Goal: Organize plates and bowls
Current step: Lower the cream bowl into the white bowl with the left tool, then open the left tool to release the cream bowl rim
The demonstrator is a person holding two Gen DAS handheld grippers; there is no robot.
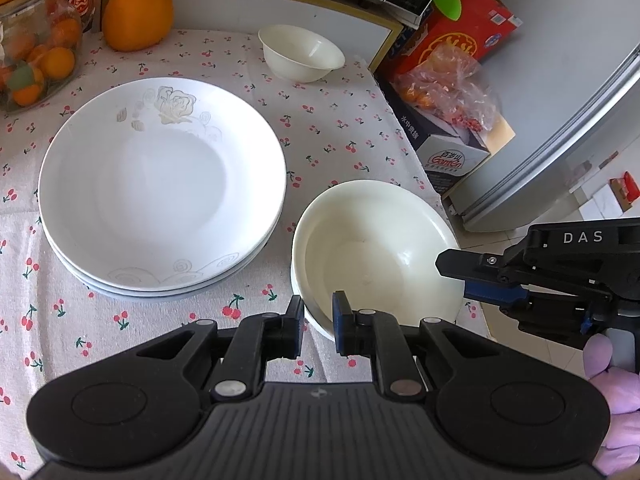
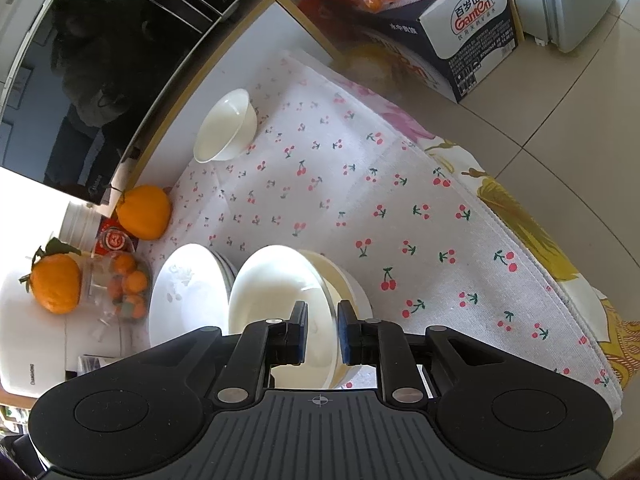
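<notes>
Both grippers clamped on large bowl (image 1: 376,256) rim: left gripper (image 1: 318,326) near edge, right gripper (image 2: 322,332) opposite. Bowl sat beside plate stack (image 1: 160,184). Small bowl (image 1: 300,52) well apart, likely next to nest.

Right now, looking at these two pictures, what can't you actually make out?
- Stack of white floral plates: the count; left wrist view shows only rim edges under the top plate.
- Large cream bowl: its near rim, behind the left gripper; both views hint at a second bowl beneath, unclear.
- Right gripper: whether its pads truly pinch the bowl rim.
- Clear jar of small oranges: cut by the frame edge.
</notes>
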